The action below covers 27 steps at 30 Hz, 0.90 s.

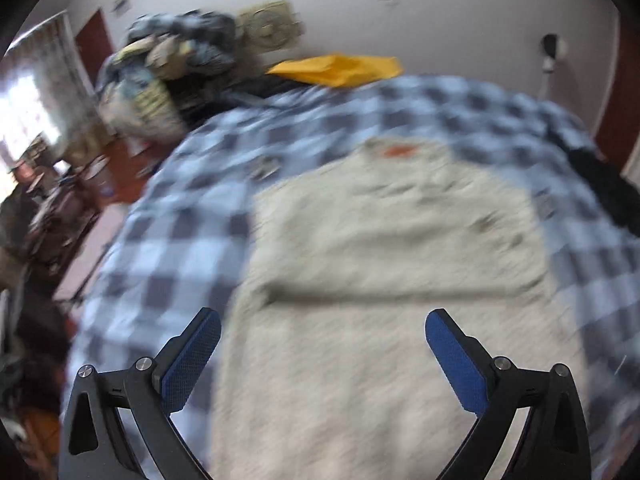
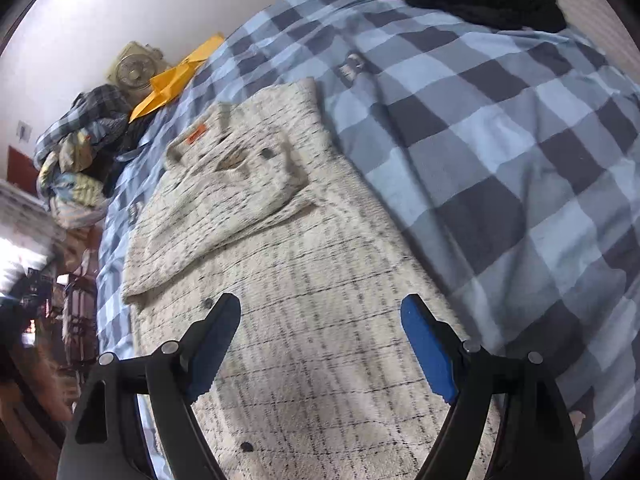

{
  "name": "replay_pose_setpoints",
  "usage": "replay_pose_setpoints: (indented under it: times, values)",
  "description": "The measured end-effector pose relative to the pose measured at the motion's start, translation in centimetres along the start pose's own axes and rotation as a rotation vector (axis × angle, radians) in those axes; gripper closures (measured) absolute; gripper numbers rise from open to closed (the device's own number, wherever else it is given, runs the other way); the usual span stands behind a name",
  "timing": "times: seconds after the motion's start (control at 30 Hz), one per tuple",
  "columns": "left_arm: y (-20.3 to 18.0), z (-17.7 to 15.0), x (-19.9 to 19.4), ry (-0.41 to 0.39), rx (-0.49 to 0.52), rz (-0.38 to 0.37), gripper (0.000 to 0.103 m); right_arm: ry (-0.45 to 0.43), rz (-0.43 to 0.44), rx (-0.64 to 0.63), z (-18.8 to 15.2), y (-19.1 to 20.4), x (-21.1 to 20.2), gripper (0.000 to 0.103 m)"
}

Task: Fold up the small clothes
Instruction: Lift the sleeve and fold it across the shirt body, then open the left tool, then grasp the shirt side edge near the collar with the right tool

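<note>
A cream knitted garment (image 2: 304, 300) with thin dark lines, dark buttons and an orange neck label lies spread on the blue checked bedcover (image 2: 500, 152). One sleeve is folded across its chest. In the blurred left wrist view the same garment (image 1: 380, 260) fills the middle. My left gripper (image 1: 323, 326) hangs above its lower part, jaws wide open, nothing between the blue pads. My right gripper (image 2: 321, 312) is also open, low over the garment's body, its pads apart from the cloth.
A heap of mixed clothes (image 2: 80, 152) sits at the bed's far corner, beside a yellow item (image 2: 176, 80) and a beige fan (image 2: 134, 66). A black garment (image 2: 480, 0) lies at the bed's other far side. Furniture (image 1: 48, 216) stands left of the bed.
</note>
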<state>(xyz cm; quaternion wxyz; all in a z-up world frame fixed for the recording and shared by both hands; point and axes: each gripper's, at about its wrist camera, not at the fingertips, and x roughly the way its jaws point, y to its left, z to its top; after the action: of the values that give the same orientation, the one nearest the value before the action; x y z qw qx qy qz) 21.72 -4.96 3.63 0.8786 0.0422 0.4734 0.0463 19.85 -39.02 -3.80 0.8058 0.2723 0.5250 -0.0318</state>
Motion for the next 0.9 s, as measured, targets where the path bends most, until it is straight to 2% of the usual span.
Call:
replay_pose_setpoints:
  times: [0.1,0.17,0.23,0.3,0.37,0.5,0.57,0.7,0.77,0.83,0.87,0.9]
  values:
    - [4.2,-4.0,-0.9,-0.023,-0.073,0.006,0.000,0.032,0.043,-0.014,0.4,0.6,0.6,0.023]
    - [5.9,-5.6,-1.0,-0.030,-0.080,0.005,0.000,0.047,0.054,-0.032,2.2,1.8,0.8,0.023]
    - [6.8,-6.0,0.1,0.002,-0.075,-0.028,0.000,0.039,0.100,-0.072,4.4,3.3,1.2,0.023]
    - [7.7,-5.9,1.0,0.033,-0.077,-0.057,0.000,0.057,0.109,-0.097,6.7,4.6,2.7,0.023]
    - [8.5,-5.8,1.5,0.053,-0.101,-0.064,0.000,0.112,0.066,-0.077,9.4,5.3,5.9,0.023]
    - [9.8,-5.6,1.2,0.055,-0.155,-0.140,0.000,0.210,-0.047,-0.044,12.4,5.7,12.1,0.023]
    - [10.5,-5.5,0.9,0.040,-0.164,-0.127,0.000,0.225,-0.112,-0.073,13.3,6.4,14.3,0.023]
    - [12.4,-5.1,1.1,0.040,-0.201,-0.099,0.000,0.269,-0.244,-0.207,13.5,8.1,17.4,0.023]
    - [13.5,-4.9,1.5,0.056,-0.249,-0.130,0.000,0.300,-0.296,-0.244,13.0,8.4,18.4,0.023]
    - [14.3,-4.9,1.9,0.068,-0.290,-0.158,0.000,0.338,-0.299,-0.268,12.0,8.6,19.2,0.023]
    - [14.7,-5.0,2.1,0.077,-0.314,-0.172,0.000,0.342,-0.294,-0.280,11.6,8.8,19.3,0.029]
    - [14.9,-5.1,2.4,0.085,-0.330,-0.183,0.000,0.341,-0.307,-0.302,11.2,9.1,19.3,0.054]
